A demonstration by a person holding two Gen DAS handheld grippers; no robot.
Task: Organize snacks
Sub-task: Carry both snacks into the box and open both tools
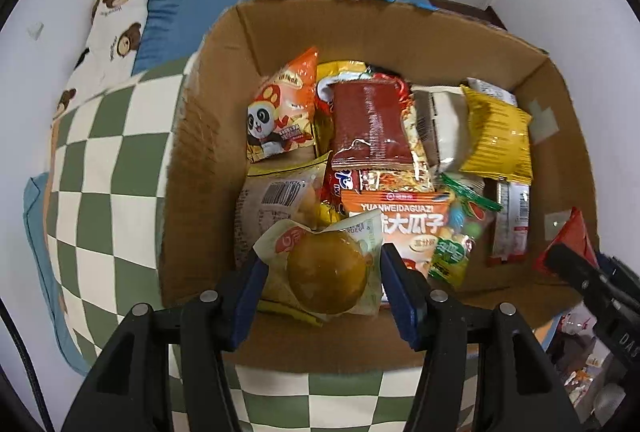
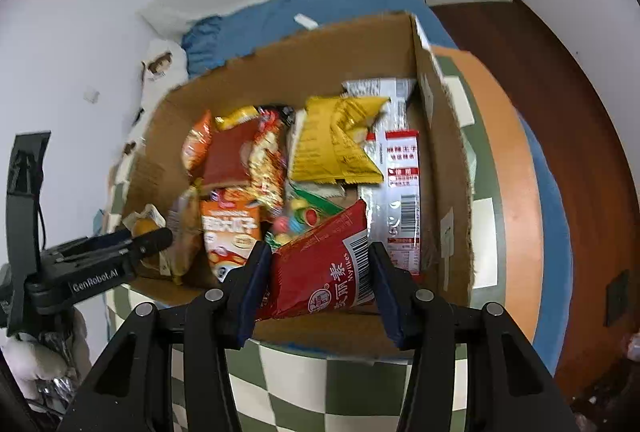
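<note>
Left wrist view: the left gripper holds a wrapped bun between its fingers, over the near left corner of the box. The right gripper is closed on a red bag above the near right part of the box, which stands on a checked cloth and is full of snacks.

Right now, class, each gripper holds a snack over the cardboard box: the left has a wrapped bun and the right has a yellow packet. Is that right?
Not quite. The right gripper holds a red packet, as the right wrist view shows; the yellow packet lies inside the cardboard box. The left gripper does hold the wrapped bun.
</note>
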